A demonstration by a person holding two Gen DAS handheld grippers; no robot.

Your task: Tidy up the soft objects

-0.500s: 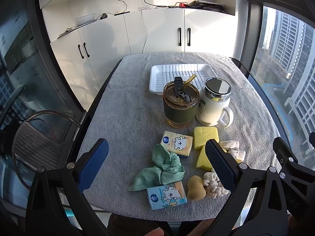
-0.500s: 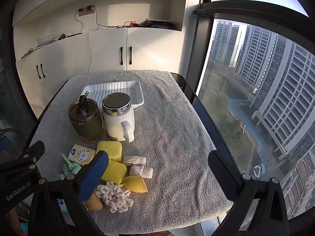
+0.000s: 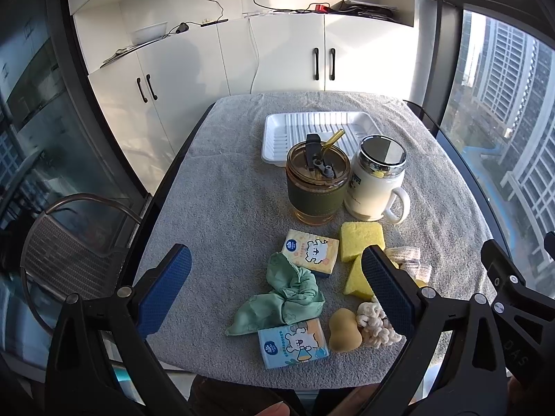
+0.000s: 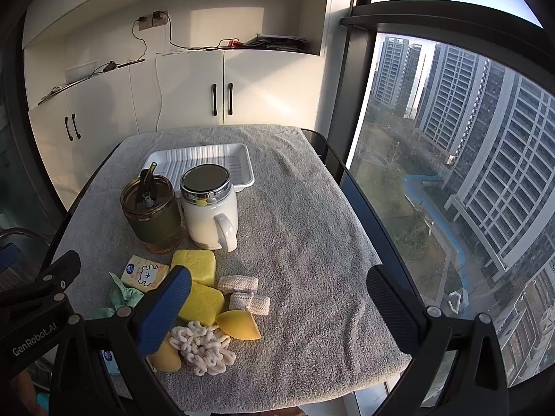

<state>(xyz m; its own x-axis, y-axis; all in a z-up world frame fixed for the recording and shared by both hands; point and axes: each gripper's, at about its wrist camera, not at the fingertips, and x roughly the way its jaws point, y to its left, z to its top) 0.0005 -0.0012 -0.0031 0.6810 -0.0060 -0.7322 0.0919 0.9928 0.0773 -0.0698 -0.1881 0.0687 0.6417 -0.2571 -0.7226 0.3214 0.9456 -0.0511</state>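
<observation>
Soft things lie clustered at the table's near edge: a green cloth scrunchie (image 3: 284, 298), two tissue packs (image 3: 310, 251) (image 3: 293, 346), two yellow sponges (image 3: 362, 241) (image 4: 203, 303), a tan makeup sponge (image 3: 343, 329), a yellow wedge sponge (image 4: 239, 326), a cream looped scrunchie (image 4: 203, 346) and cream woven rolls (image 4: 248, 294). A white ridged tray (image 3: 277, 138) sits farther back. My left gripper (image 3: 275, 253) hovers open above the cluster. My right gripper (image 4: 277, 274) hovers open over the cluster's right side. Neither holds anything.
An amber tumbler with a green sleeve and straw (image 3: 317, 187) and a white lidded mug (image 3: 376, 180) stand between the tray and the cluster. A grey towel (image 4: 312, 228) covers the table. A chair (image 3: 69, 249) is on the left; a window runs along the right.
</observation>
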